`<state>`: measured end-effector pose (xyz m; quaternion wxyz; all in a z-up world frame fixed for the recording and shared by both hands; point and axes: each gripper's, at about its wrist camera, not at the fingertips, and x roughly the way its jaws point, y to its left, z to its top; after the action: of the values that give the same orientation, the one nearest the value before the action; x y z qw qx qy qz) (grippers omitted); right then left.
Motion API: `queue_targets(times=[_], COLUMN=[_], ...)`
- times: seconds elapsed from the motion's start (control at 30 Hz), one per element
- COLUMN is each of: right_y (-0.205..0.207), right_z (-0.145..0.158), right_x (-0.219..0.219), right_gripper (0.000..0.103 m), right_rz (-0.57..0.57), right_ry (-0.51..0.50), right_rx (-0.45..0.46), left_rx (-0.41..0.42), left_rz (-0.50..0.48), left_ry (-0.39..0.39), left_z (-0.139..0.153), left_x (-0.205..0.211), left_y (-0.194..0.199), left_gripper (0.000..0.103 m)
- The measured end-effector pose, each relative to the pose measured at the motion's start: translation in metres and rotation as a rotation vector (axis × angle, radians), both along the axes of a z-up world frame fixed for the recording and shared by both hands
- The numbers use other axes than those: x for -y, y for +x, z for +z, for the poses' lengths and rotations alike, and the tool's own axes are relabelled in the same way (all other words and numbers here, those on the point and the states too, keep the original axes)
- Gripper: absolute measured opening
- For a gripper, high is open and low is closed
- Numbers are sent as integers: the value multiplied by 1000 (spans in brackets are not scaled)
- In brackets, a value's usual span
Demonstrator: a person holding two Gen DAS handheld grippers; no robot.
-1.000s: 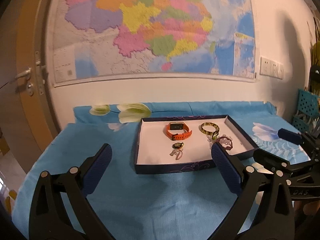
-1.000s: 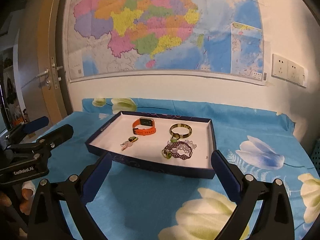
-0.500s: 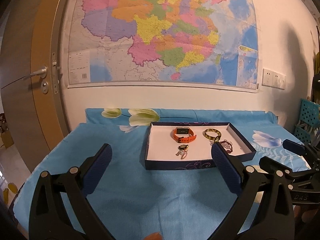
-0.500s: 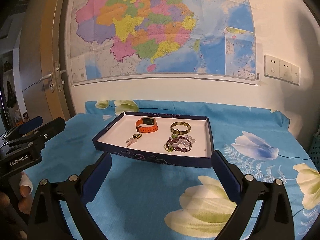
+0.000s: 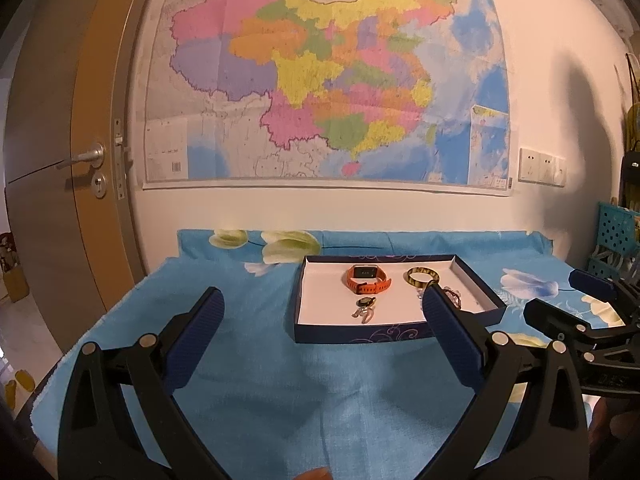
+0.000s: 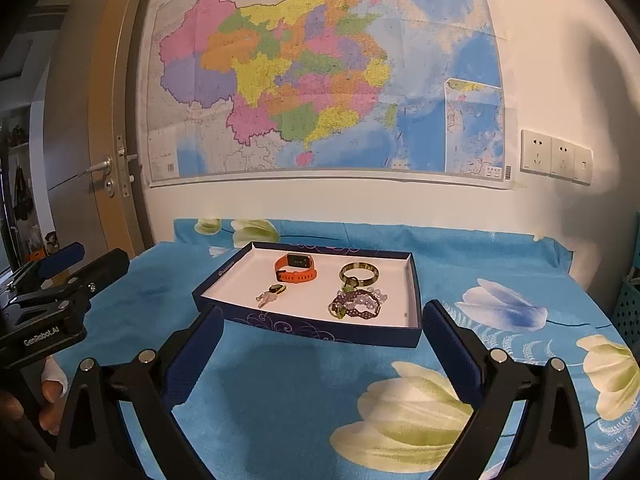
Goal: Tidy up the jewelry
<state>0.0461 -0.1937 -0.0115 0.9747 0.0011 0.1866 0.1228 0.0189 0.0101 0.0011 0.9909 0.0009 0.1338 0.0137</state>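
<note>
A dark blue tray (image 5: 360, 335) (image 6: 312, 330) with a white floor sits on the blue flowered cloth. In it lie an orange watch (image 5: 366, 279) (image 6: 296, 268), a green-yellow bangle (image 5: 423, 277) (image 6: 359, 272), a small pendant with charms (image 5: 365, 307) (image 6: 272, 294) and purple bead bracelets (image 6: 358, 304), partly hidden in the left wrist view. My left gripper (image 5: 322, 308) is open and empty, held back from the tray's near wall. My right gripper (image 6: 320, 320) is open and empty, near the tray's front edge.
The table stands against a white wall with a large map (image 5: 328, 80). A door (image 5: 60, 160) is at the left. A blue crate (image 5: 616, 236) stands at the right. Each gripper shows in the other's view: the right one (image 5: 580, 316), the left one (image 6: 52, 280).
Both grippers have drawn back and tilted up; the tray looks smaller and farther, and more of the wall map shows. The jewelry in the tray has not moved.
</note>
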Motion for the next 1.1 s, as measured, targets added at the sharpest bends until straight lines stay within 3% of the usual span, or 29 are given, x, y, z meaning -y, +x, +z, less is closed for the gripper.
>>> queue_targets(times=[1.1], right_y=[-6], right_z=[3], right_x=[-1], right_gripper=[96], right_rz=[0], right_ry=[12], right_rx=[30], left_rx=[31], left_rz=[-4], left_ry=[6], left_z=[3], left_x=[4], left_y=[-9], left_gripper=[98])
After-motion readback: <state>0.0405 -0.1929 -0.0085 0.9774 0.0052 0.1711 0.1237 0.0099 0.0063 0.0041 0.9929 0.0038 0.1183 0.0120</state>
